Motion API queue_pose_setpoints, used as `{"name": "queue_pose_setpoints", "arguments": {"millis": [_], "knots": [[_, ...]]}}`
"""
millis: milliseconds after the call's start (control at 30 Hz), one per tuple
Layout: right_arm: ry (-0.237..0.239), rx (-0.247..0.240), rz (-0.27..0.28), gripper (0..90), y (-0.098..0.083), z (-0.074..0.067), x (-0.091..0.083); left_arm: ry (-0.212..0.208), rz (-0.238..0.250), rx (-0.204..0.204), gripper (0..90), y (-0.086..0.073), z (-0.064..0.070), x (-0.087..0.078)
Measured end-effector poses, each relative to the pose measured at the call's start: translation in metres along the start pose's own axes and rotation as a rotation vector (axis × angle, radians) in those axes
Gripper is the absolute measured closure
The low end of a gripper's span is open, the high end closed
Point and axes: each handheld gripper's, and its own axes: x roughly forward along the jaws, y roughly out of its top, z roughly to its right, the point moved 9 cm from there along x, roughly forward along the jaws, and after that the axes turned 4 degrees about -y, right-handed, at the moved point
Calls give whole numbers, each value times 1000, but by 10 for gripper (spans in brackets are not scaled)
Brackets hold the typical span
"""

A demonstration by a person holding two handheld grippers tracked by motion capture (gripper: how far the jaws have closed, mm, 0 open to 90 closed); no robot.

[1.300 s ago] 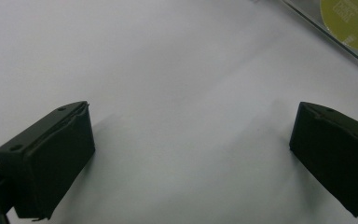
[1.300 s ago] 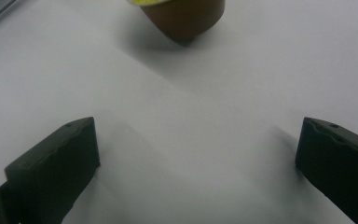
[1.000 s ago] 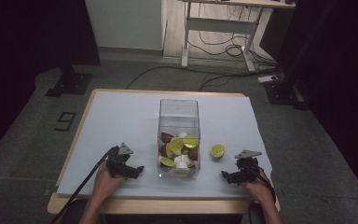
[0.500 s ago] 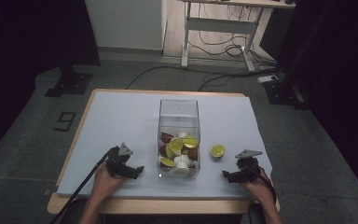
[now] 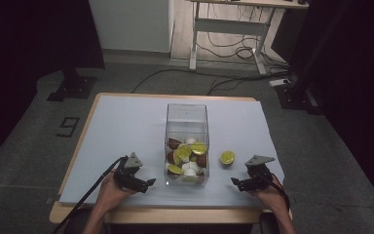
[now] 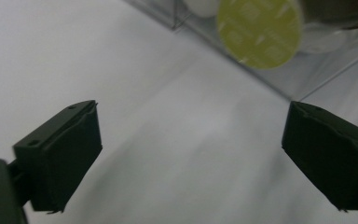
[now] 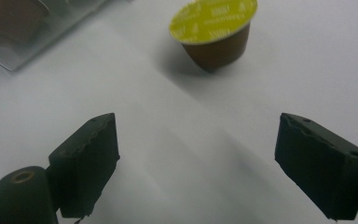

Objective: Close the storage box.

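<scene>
A pale, smooth rectangular surface (image 5: 126, 122) fills mid-frame, carrying a clear square-walled box (image 5: 187, 117) of round pods at centre. Low left and low right, the left gripper (image 5: 148, 183) and right gripper (image 5: 234, 181) gape wide, empty; a foil-lidded brown pod (image 5: 227, 157) sits right of the box.

Clear box (image 5: 187, 117) mid-table, holding green-lidded and white capsules, one brown capsule (image 5: 227, 157) just right of it

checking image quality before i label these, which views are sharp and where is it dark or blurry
High view: the table is evenly lit, the room around it dark. Left gripper view: jaws fairly sharp, the box and the capsule inside it soft. Right gripper view: the loose capsule slightly soft, its shadow falling to the left, the box corner blurred.
</scene>
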Motion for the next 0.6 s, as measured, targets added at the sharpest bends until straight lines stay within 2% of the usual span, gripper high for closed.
{"name": "queue_pose_setpoints", "arguments": {"millis": [167, 267, 367, 433, 600], "knots": [[17, -11, 30, 155, 8, -6, -4, -15, 34, 22, 143, 7, 7, -3], [35, -21, 48, 174, 15, -12, -5, -46, 56, 48, 158, 14, 17, -6], [65, -30, 90, 208, 25, -22, -8, -81, 72, 66, 181, 19, 27, -7], [86, -25, 118, 216, 33, -31, -10, -89, 73, 77, 187, 22, 31, -7], [104, -76, 130, 225, 43, -49, -8, -114, 85, 92, 222, 27, 39, -6]]}}
